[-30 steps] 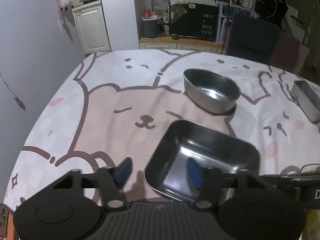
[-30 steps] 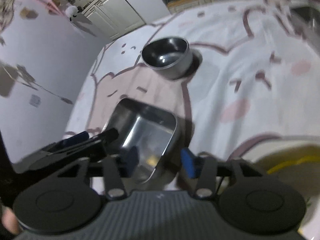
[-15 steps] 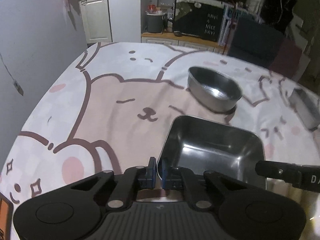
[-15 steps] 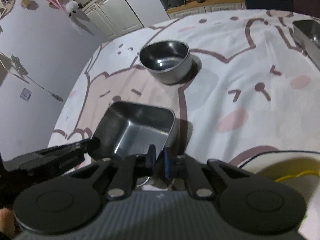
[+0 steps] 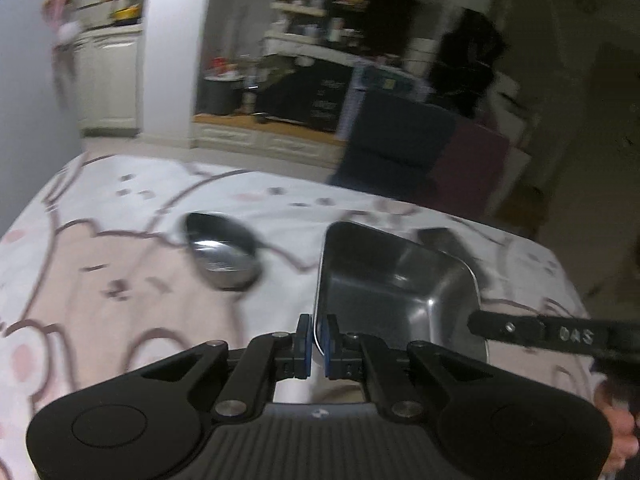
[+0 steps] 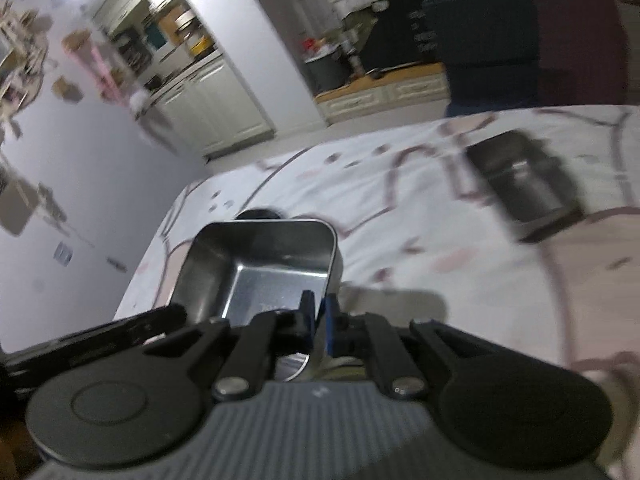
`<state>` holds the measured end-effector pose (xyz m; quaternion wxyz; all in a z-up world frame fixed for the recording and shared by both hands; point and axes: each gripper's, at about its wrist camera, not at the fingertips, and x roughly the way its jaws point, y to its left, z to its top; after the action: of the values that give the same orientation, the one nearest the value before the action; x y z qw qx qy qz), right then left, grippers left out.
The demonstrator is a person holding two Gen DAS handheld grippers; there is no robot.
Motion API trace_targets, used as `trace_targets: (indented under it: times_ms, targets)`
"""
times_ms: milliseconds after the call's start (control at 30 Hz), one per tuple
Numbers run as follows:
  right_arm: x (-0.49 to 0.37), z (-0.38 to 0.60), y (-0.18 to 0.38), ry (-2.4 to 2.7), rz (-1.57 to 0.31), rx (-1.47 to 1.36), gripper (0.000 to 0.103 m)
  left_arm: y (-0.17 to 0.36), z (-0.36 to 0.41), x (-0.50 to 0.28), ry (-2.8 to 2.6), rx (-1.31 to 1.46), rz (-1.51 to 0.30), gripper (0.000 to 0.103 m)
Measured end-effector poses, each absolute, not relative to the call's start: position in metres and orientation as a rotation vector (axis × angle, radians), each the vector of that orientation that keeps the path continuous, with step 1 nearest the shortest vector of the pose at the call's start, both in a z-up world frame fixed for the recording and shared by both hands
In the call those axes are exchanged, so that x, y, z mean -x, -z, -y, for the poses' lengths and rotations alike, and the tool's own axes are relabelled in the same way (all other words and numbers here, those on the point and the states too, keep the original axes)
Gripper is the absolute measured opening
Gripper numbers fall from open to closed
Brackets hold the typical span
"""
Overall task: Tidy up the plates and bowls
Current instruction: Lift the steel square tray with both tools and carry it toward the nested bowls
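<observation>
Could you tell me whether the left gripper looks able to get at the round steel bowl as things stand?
Probably not yet: the left gripper is shut on the square steel tray's rim, shared with the right gripper. The round bowl sits unobstructed on the tablecloth.

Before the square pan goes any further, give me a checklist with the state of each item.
1. Left gripper shut on the pan rim: ok.
2. Right gripper shut on the pan's rim: ok.
3. Pan lifted off the cloth: ok, shadow shows beneath it.
4. Pan empty: ok.
5. Round bowl apart from the pan: ok.
6. Metal box clear of the pan's path: cannot tell, the path is unknown.
</observation>
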<state>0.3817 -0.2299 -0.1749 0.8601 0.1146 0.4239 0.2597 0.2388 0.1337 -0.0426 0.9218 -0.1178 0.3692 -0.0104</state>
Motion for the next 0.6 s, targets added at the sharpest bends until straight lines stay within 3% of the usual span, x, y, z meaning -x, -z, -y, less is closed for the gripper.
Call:
trace_targets:
  times_ms: [600]
  targets:
    - [-0.350, 0.415, 0.170, -0.310, -0.884, -0.198, 0.004, 0.071, 0.042, -0.240, 0.303, 0.173, -0.897, 0.008]
